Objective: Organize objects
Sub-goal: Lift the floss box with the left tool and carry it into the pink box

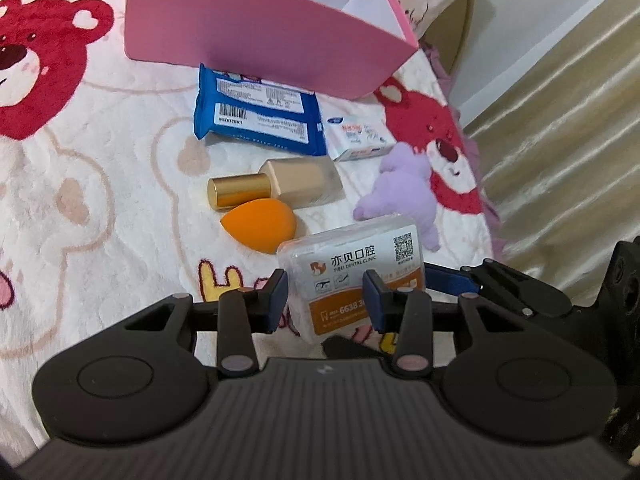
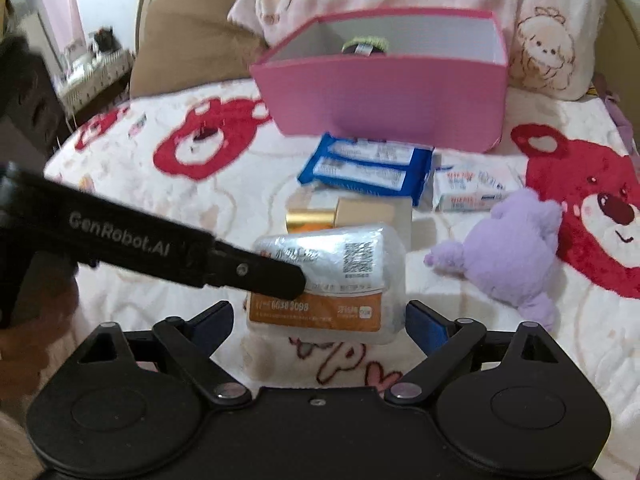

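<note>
A clear dental floss box (image 1: pixel 352 276) with an orange label is held lifted off the blanket between the blue pads of my left gripper (image 1: pixel 326 300), which is shut on it. In the right wrist view the same box (image 2: pixel 336 280) hangs in front of my right gripper (image 2: pixel 320 320), which is open and empty just below it; the left gripper's finger (image 2: pixel 256 276) reaches across from the left. Behind lie an orange sponge (image 1: pixel 260 230), a gold bottle (image 1: pixel 276 186), a blue wipes pack (image 1: pixel 260 120), a small tissue pack (image 1: pixel 360 140) and a purple plush (image 1: pixel 404 192).
A pink open box (image 1: pixel 256 36) stands at the back with a dark jar (image 2: pixel 364 46) inside. Everything rests on a bear-print blanket (image 1: pixel 80 184) on a bed. Pillows (image 2: pixel 540 40) lie behind the box; a curtain (image 1: pixel 560 120) hangs at right.
</note>
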Motion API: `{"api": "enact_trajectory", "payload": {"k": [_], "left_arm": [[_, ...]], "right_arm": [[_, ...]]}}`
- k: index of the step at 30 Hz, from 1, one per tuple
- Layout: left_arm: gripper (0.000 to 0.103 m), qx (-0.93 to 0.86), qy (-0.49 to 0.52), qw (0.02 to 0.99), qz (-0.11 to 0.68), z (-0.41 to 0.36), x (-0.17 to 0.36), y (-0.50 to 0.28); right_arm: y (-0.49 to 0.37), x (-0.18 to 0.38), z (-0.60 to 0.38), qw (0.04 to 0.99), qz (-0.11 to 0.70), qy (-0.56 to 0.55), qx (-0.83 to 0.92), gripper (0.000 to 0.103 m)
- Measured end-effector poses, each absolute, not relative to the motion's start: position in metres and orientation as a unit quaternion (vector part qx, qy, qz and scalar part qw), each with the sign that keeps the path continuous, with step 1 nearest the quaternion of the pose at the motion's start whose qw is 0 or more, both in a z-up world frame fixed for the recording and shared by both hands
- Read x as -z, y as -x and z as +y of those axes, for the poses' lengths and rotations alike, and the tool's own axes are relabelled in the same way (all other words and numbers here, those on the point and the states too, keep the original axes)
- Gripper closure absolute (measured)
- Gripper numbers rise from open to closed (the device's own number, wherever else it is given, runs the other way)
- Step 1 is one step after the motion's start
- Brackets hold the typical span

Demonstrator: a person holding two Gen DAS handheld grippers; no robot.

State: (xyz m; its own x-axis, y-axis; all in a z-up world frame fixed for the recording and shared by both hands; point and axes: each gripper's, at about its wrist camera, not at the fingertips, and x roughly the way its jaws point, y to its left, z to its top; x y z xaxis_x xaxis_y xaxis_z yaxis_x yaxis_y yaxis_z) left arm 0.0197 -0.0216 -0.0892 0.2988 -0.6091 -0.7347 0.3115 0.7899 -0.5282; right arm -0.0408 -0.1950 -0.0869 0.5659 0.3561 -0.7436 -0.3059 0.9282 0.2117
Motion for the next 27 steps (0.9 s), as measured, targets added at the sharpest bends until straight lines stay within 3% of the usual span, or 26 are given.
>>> {"api": "enact_trajectory", "payload": {"k": [9, 27], "left_arm": [[0.064, 0.297, 0.128, 0.816, 0.478, -0.016, 0.051, -0.016], [0.064, 0.306, 0.062, 0.848, 0.429, -0.029, -0.055, -0.058]], "right_arm": [[0.042, 0.056, -0.199, 0.893, 0.417, -0.032, -0.168, 0.039], [-0.005, -0.043, -0.194, 0.906, 0.391, -0.017, -0.161, 0.043]]}}
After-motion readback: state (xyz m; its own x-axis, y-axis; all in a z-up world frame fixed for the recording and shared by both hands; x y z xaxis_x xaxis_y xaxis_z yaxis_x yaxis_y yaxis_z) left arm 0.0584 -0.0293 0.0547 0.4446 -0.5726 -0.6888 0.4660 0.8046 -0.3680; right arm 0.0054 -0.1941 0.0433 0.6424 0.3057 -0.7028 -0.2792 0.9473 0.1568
